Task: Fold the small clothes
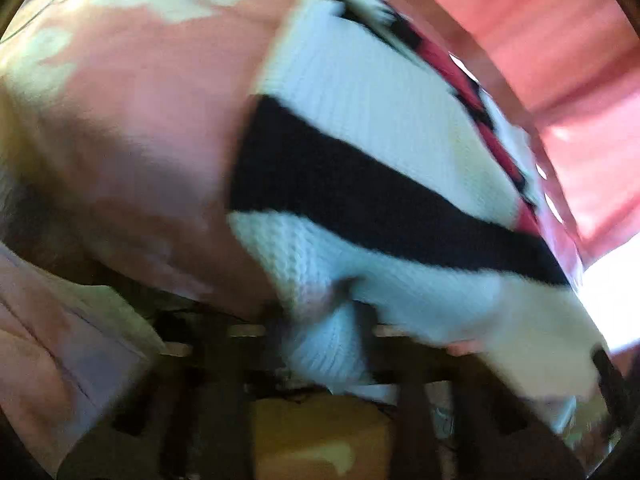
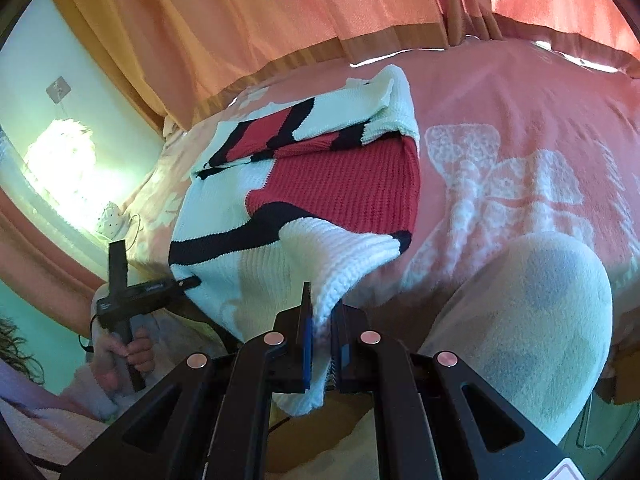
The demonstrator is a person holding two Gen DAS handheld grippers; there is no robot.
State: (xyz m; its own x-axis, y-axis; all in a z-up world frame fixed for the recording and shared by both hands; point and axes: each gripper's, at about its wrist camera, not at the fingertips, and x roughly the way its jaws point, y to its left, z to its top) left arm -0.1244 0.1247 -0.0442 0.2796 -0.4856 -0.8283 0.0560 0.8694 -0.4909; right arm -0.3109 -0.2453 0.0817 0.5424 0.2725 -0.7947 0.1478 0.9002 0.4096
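A white knit hem sits pinched between the fingers of the right gripper (image 2: 322, 312), closed tight on the sweater (image 2: 320, 184), whose red, white and black panels spread up across a pink bedspread (image 2: 520, 112) patterned with white bows. A knee in pale spotted fleece (image 2: 532, 320) rises just beside the gripper on the right, at the bed's near edge. Orange curtains (image 2: 280, 12) hang behind the bed, and a bright lamp (image 2: 60, 152) glows at the left. The left gripper (image 1: 320, 312), held in a hand (image 2: 120, 356), has its fingers closed on the sweater's left edge, with a fold of white knit bunched between them; that view is blurred, the black stripe crossing close ahead.
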